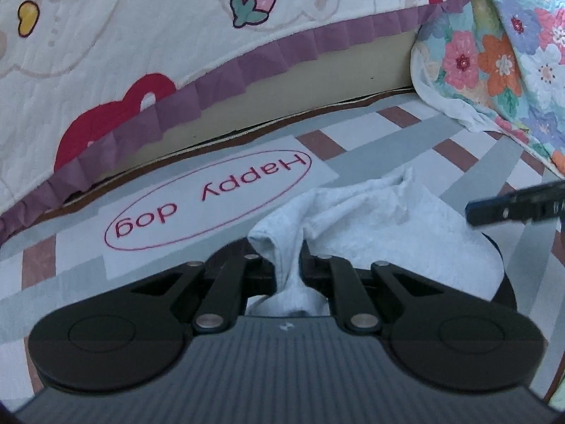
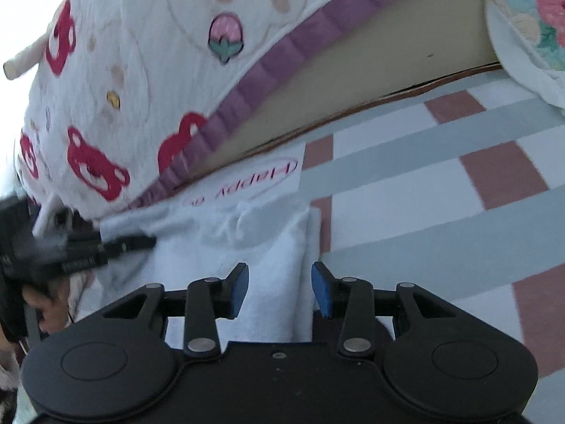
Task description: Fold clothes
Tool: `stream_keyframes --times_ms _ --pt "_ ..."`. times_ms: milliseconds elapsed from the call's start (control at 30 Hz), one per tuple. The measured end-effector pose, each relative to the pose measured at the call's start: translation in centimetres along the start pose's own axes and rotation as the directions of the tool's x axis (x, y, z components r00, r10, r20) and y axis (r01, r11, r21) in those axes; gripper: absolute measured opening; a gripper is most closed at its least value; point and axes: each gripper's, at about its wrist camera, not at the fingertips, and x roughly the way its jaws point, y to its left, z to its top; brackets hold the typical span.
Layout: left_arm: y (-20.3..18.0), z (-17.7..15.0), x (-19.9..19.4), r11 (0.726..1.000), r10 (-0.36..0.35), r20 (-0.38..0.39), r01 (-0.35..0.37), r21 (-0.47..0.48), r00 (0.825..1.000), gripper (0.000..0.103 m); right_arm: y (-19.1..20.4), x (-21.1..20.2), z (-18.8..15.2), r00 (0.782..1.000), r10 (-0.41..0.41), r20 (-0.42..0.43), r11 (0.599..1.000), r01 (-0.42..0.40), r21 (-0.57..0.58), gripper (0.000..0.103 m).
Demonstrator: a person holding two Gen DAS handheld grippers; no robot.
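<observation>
Soft matt white garment (image 1: 370, 212), quilted cloth bedspread (image 1: 123, 35) — matt black plastic left hand-held gripper (image 1: 286, 268)

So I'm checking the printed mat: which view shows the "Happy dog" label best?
The left wrist view: the whole oval "Happy dog" label is sharp and unobstructed. In the right wrist view it is blurred and half hidden by the white garment.

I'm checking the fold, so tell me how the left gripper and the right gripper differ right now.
The left gripper is shut on the white garment, a bunched fold pinched between its fingers; the right gripper is open, fingers apart, gripping nothing. The left's pads are hidden by cloth; the right's blue pads show. Both are black and sit over the same garment on the checked sheet.
</observation>
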Motion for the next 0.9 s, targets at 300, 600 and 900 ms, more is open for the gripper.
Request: stream_keyframes --times_ms 300,600,900 --pt "1.1 0.2 -0.7 0.979 0.094 0.044 -0.084 -0.187 0.995 0.022 1.1 1.8 -2.1 0.994 -0.107 -0.003 0.991 0.106 -0.08 0.044" --pt "1.4 -2.3 -6.6 0.978 0.049 0.226 -0.001 -0.209 0.973 0.019 2.5 1.1 -2.6 0.976 -0.212 0.046 0.965 0.217 -0.147 0.045" --pt "4.0 -5.2 0.1 0.963 0.109 -0.073 -0.124 -0.241 0.991 0.012 6.5 2.1 -3.0 0.979 -0.192 0.075 0.891 0.205 -0.405 0.003"
